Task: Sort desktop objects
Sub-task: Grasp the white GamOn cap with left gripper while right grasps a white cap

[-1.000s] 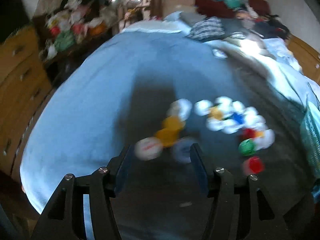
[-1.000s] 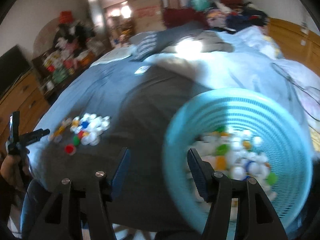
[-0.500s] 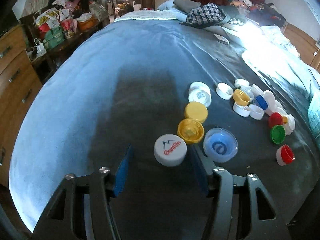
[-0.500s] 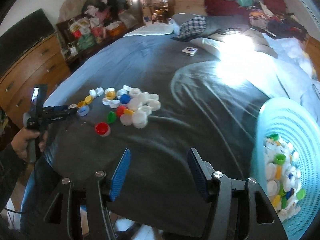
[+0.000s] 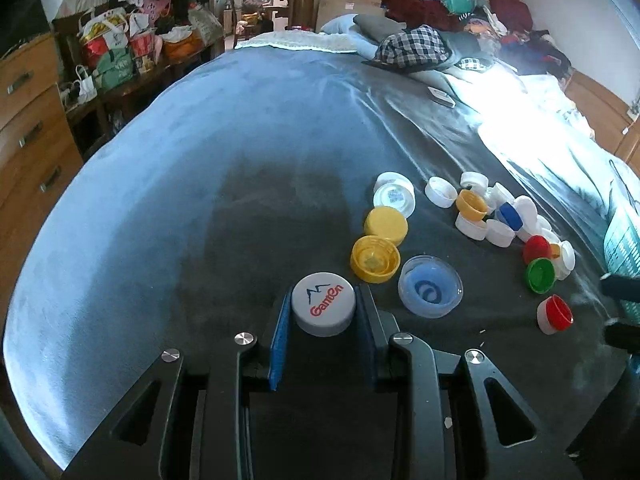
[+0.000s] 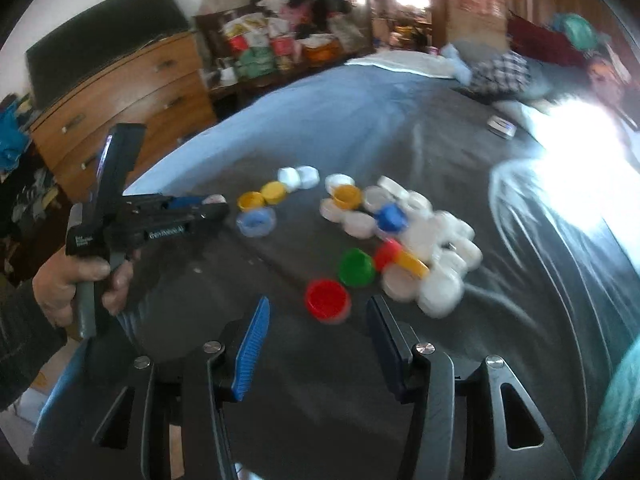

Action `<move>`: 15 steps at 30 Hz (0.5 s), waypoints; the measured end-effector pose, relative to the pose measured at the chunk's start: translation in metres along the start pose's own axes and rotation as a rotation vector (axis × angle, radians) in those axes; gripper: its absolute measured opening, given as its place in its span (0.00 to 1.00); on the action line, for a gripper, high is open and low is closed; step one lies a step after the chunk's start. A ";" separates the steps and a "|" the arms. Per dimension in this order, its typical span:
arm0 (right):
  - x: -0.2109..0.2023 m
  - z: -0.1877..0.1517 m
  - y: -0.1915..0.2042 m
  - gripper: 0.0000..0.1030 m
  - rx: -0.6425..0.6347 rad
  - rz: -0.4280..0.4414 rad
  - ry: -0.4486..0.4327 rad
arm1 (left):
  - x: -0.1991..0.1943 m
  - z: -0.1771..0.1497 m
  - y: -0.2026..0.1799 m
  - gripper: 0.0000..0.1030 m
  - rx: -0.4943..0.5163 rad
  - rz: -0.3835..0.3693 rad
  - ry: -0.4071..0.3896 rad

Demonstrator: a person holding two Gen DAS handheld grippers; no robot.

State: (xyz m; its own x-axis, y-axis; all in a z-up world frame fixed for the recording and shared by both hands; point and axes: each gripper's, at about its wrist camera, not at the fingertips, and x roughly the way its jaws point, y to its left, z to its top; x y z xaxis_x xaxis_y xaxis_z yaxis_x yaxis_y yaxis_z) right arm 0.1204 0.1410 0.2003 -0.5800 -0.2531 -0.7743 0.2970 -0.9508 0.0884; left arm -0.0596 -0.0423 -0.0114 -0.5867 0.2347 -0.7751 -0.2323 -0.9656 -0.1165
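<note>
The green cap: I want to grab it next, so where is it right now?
In the right wrist view the green cap lies open side up on the dark bedspread, between the red cap in front and the white pile beyond.

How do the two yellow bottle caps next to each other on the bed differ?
The nearer yellow cap lies open side up, showing its hollow inside and inner ring; the farther yellow cap lies top up, showing a plain flat face. The nearer one looks a deeper orange-yellow, the farther one paler. Both are round, much the same size, touching each other on the dark bedspread.
</note>
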 end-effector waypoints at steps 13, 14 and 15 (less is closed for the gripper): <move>0.004 -0.012 -0.084 0.40 0.222 -0.240 0.052 | 0.004 0.001 0.006 0.25 -0.028 -0.036 0.000; 0.000 -0.016 -0.090 0.40 0.232 -0.254 0.057 | 0.004 0.001 0.006 0.25 -0.027 -0.035 -0.002; -0.005 -0.019 -0.094 0.40 0.243 -0.250 0.051 | 0.005 0.001 0.005 0.25 -0.026 -0.034 -0.003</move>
State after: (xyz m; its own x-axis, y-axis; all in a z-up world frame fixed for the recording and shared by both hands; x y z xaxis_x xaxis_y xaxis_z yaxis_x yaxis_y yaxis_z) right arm 0.1095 0.2350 0.1841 -0.5712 -0.0039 -0.8208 -0.0424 -0.9985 0.0342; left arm -0.0645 -0.0454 -0.0146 -0.5809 0.2680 -0.7686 -0.2323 -0.9596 -0.1591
